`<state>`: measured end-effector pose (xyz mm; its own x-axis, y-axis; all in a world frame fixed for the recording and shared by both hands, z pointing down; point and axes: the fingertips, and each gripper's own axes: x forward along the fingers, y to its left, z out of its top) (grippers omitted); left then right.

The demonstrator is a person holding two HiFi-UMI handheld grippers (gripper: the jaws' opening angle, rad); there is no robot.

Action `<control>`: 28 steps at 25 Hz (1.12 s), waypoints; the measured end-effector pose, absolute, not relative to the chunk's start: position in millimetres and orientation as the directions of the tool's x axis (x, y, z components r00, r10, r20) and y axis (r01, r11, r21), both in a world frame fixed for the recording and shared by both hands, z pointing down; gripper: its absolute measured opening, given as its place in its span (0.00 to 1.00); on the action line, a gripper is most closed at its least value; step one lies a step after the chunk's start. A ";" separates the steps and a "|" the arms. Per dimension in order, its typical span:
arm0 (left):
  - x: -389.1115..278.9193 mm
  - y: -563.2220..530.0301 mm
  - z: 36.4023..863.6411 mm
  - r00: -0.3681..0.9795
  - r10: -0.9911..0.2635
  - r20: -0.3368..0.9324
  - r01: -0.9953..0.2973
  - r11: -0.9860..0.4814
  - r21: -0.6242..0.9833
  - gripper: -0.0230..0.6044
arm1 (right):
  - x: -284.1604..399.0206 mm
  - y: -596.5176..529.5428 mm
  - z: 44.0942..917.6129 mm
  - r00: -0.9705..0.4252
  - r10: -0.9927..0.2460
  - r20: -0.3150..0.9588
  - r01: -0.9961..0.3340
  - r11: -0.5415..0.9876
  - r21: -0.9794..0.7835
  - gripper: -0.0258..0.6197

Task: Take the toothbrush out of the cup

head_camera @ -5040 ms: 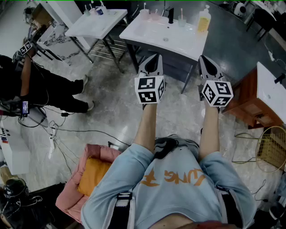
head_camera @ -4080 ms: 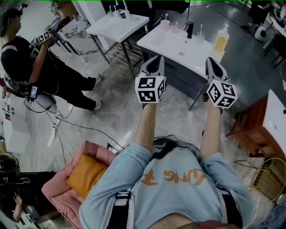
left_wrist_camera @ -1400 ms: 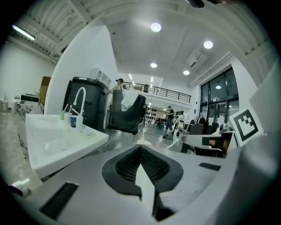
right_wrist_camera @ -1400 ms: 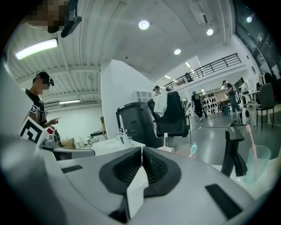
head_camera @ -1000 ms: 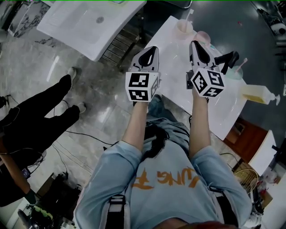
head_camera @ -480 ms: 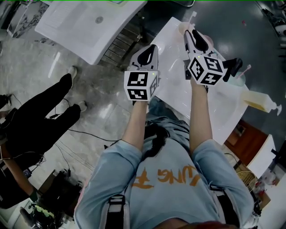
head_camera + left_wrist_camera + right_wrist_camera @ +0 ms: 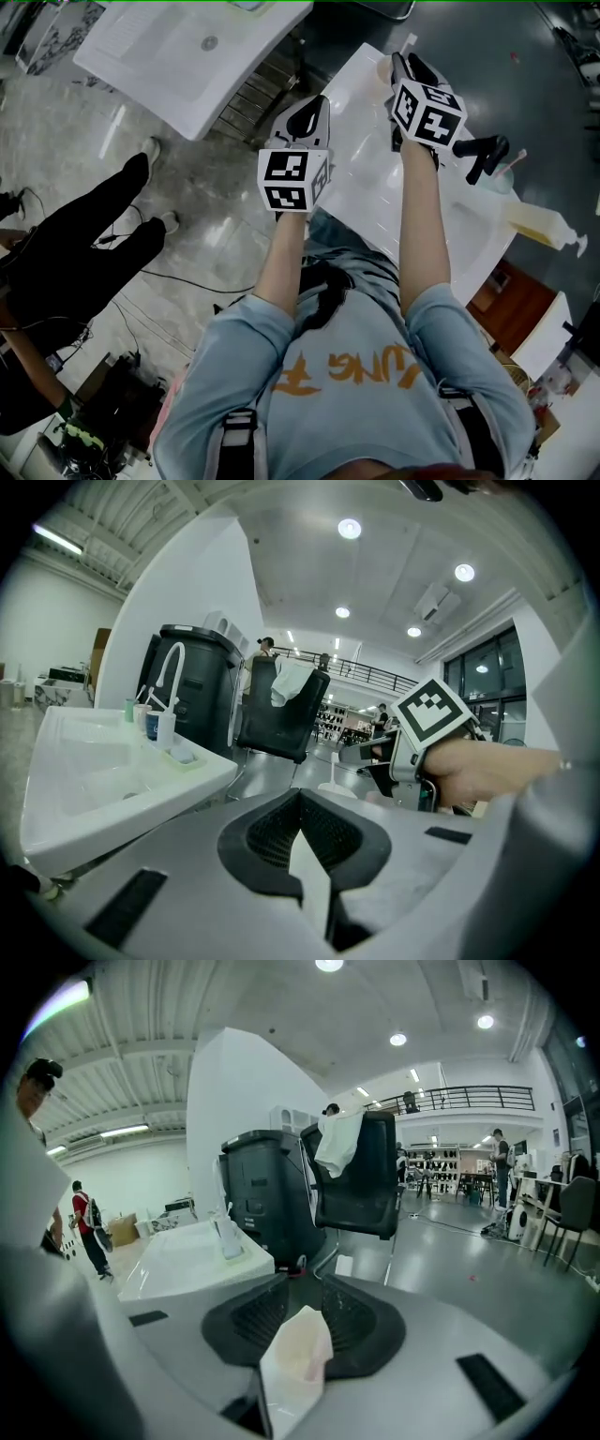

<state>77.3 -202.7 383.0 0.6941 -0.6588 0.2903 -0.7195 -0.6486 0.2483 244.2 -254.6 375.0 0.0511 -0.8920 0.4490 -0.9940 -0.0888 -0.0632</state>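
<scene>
**Right gripper open at the cup, toothbrush inside**

The toothbrush (image 7: 408,41) stands in the pink cup (image 7: 382,64) at the far end of the white sink top (image 7: 370,187). Its tip shows just beyond the right gripper (image 7: 403,62). That gripper reaches over the cup, its jaws just opened and standing apart. A pale pink shape shows in the gap, with no pad pressing on it. The left gripper (image 7: 312,103) hangs nearer, at the sink top's left edge, jaws together on nothing.
</scene>
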 end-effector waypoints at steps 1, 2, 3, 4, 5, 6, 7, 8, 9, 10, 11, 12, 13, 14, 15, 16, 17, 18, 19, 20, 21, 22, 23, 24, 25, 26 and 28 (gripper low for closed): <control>76.6 -204.7 383.4 0.692 -0.660 0.291 -0.721 -0.646 0.249 0.07 | 245.8 -259.4 377.0 0.056 -0.886 0.461 -0.993 -0.096 -0.063 0.20; 75.9 -206.2 383.8 0.691 -0.661 0.293 -0.723 -0.644 0.250 0.07 | 246.7 -263.8 378.8 0.057 -0.882 0.469 -0.993 -0.099 -0.065 0.20; 75.3 -207.1 384.3 0.689 -0.662 0.295 -0.724 -0.643 0.250 0.07 | 247.9 -267.1 380.6 0.058 -0.878 0.475 -0.992 -0.102 -0.067 0.20; 74.9 -208.1 384.8 0.688 -0.662 0.297 -0.725 -0.642 0.249 0.07 | 249.8 -269.6 382.4 0.062 -0.875 0.481 -0.992 -0.107 -0.067 0.20; 74.2 -209.6 385.1 0.686 -0.663 0.299 -0.727 -0.640 0.248 0.07 | 252.1 -271.9 384.1 0.067 -0.871 0.487 -0.991 -0.113 -0.065 0.20; 72.9 -211.7 385.6 0.683 -0.665 0.301 -0.730 -0.637 0.248 0.07 | 254.2 -274.3 385.8 0.071 -0.867 0.493 -0.991 -0.117 -0.063 0.20; 71.4 -214.1 386.3 0.680 -0.668 0.303 -0.733 -0.633 0.248 0.07 | 255.7 -276.9 387.2 0.073 -0.864 0.498 -0.991 -0.120 -0.061 0.20; 69.8 -216.5 387.2 0.676 -0.671 0.305 -0.736 -0.630 0.248 0.07 | 257.1 -279.3 388.3 0.076 -0.861 0.503 -0.991 -0.121 -0.058 0.20; 68.5 -218.7 388.3 0.673 -0.672 0.308 -0.739 -0.627 0.248 0.07 | 258.9 -281.1 389.4 0.081 -0.857 0.509 -0.991 -0.126 -0.054 0.20; 67.5 -220.7 389.4 0.671 -0.672 0.311 -0.741 -0.624 0.249 0.07 | 261.3 -282.2 390.6 0.088 -0.852 0.516 -0.990 -0.133 -0.050 0.20; 66.7 -222.5 390.4 0.670 -0.673 0.314 -0.742 -0.622 0.249 0.07 | 263.8 -283.0 391.8 0.095 -0.847 0.523 -0.989 -0.141 -0.048 0.20; 66.1 -224.3 391.5 0.668 -0.673 0.317 -0.744 -0.620 0.250 0.07 | 266.0 -284.0 393.0 0.100 -0.843 0.529 -0.988 -0.147 -0.047 0.20; 65.7 -226.0 392.4 0.667 -0.673 0.319 -0.745 -0.619 0.250 0.07 | 267.7 -285.0 394.4 0.102 -0.839 0.535 -0.987 -0.151 -0.049 0.20; 65.8 -227.5 393.3 0.666 -0.673 0.322 -0.745 -0.618 0.251 0.07 | 269.2 -286.1 396.1 0.102 -0.835 0.540 -0.987 -0.153 -0.050 0.20; 66.2 -229.0 394.0 0.666 -0.672 0.324 -0.745 -0.618 0.251 0.07 | 270.5 -287.1 398.2 0.102 -0.831 0.548 -0.987 -0.154 -0.049 0.20; 67.0 -230.4 394.7 0.666 -0.671 0.325 -0.745 -0.617 0.252 0.07 | 271.9 -287.9 400.4 0.104 -0.825 0.556 -0.987 -0.156 -0.048 0.20; 67.9 -231.7 395.3 0.666 -0.671 0.326 -0.745 -0.618 0.252 0.07 | 273.6 -288.3 402.6 0.106 -0.818 0.565 -0.986 -0.161 -0.048 0.20; 69.1 -232.7 395.9 0.667 -0.669 0.328 -0.744 -0.618 0.252 0.07 | 275.6 -288.2 404.6 0.109 -0.813 0.572 -0.985 -0.168 -0.051 0.20; 70.5 -233.5 396.5 0.668 -0.667 0.329 -0.743 -0.620 0.252 0.07 | 278.0 -288.0 406.3 0.111 -0.809 0.577 -0.983 -0.175 -0.057 0.20; 71.9 -234.4 397.0 0.670 -0.665 0.330 -0.742 -0.621 0.252 0.07 | 280.5 -288.1 407.7 0.113 -0.807 0.579 -0.981 -0.182 -0.063 0.20; 73.2 -235.5 397.5 0.671 -0.663 0.332 -0.741 -0.623 0.252 0.07 | 282.8 -288.9 408.9 0.114 -0.806 0.581 -0.980 -0.188 -0.069 0.20; 74.3 -236.6 398.1 0.672 -0.662 0.333 -0.740 -0.624 0.253 0.07 | 284.9 -290.0 410.0 0.115 -0.804 0.584 -0.978 -0.193 -0.073 0.20; 75.2 -237.4 398.8 0.673 -0.660 0.335 -0.739 -0.624 0.254 0.07 | 286.6 -291.2 411.2 0.116 -0.801 0.587 -0.977 -0.197 -0.077 0.20; 76.0 -238.2 399.6 0.673 -0.658 0.336 -0.738 -0.625 0.254 0.07 | 288.3 -292.4 412.3 0.117 -0.799 0.590 -0.977 -0.201 -0.078 0.20; 77.0 -239.1 400.1 0.674 -0.657 0.337 -0.737 -0.626 0.255 0.07 | 290.0 -293.8 413.4 0.118 -0.796 0.594 -0.976 -0.202 -0.077 0.20; 78.0 -240.0 400.5 0.675 -0.656 0.338 -0.736 -0.627 0.256 0.07 | 291.7 -295.1 414.3 0.120 -0.793 0.597 -0.976 -0.203 -0.074 0.20; 79.6 -241.6 401.2 0.678 -0.653 0.339 -0.734 -0.628 0.259 0.07 | 294.7 -296.8 415.2 0.123 -0.788 0.603 -0.977 -0.203 -0.067 0.20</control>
<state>79.6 -241.6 401.2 0.6777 -0.6526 0.3389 -0.7340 -0.6280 0.2585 294.7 -296.8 415.2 0.1226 -0.7883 0.6030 -0.9770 -0.2028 -0.0665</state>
